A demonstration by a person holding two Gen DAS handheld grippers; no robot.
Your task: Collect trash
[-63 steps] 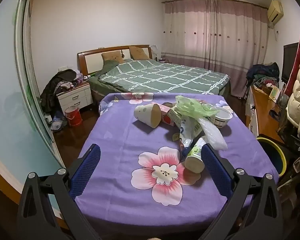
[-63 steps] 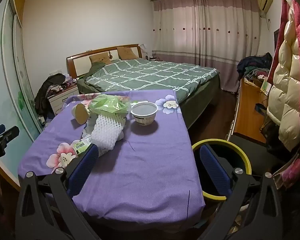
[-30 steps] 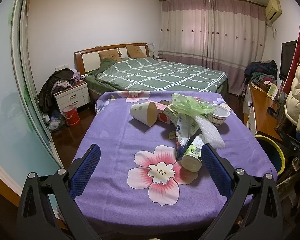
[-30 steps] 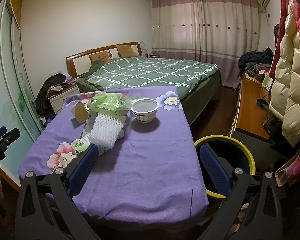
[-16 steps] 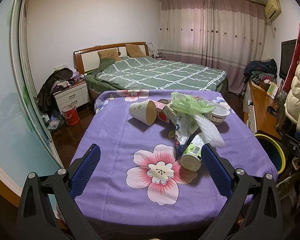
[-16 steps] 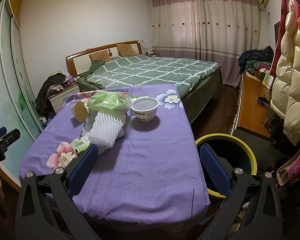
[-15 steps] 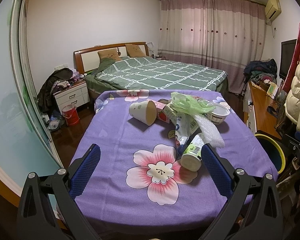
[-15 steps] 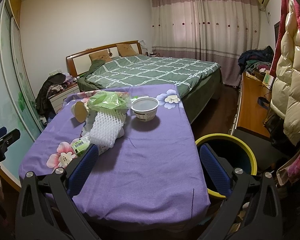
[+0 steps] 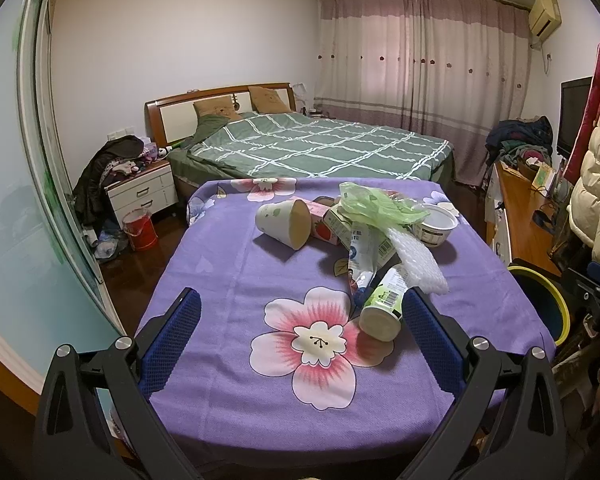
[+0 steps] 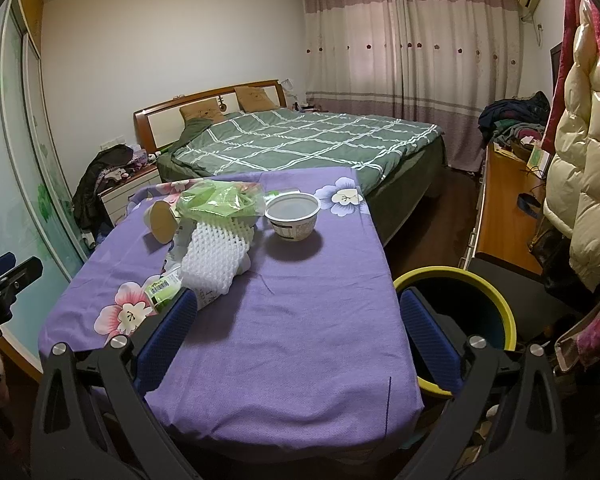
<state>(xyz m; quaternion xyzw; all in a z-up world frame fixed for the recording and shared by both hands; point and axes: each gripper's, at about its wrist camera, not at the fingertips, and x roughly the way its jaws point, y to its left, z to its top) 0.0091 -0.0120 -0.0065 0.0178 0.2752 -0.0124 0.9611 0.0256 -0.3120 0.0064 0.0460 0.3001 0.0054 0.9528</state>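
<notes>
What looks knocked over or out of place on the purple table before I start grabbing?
The paper cup and the green-labelled bottle lie tipped on their sides. A green plastic bag and white foam netting are heaped over cartons. Only the white bowl stands upright. No spill shows.

A: Left gripper (image 9: 300,312) held wide apart over the near end of the purple tablecloth (image 9: 228,264), nothing between the blue pads (image 9: 172,340).

B: And ahead of it?

A: A green-labelled bottle (image 9: 382,308) lies on its side just inside the right-hand finger, base toward the claw. Beyond it, white foam netting (image 9: 418,264) and a milk pouch (image 9: 366,252), with a crumpled green plastic bag (image 9: 376,210) on top of the heap.

B: Farther out?

A: A tipped paper cup (image 9: 284,223) ahead, slightly left; a white bowl (image 9: 436,226) upright, far right. Off the claw's right, beside the table, a yellow-rimmed bin (image 9: 548,304).
</notes>
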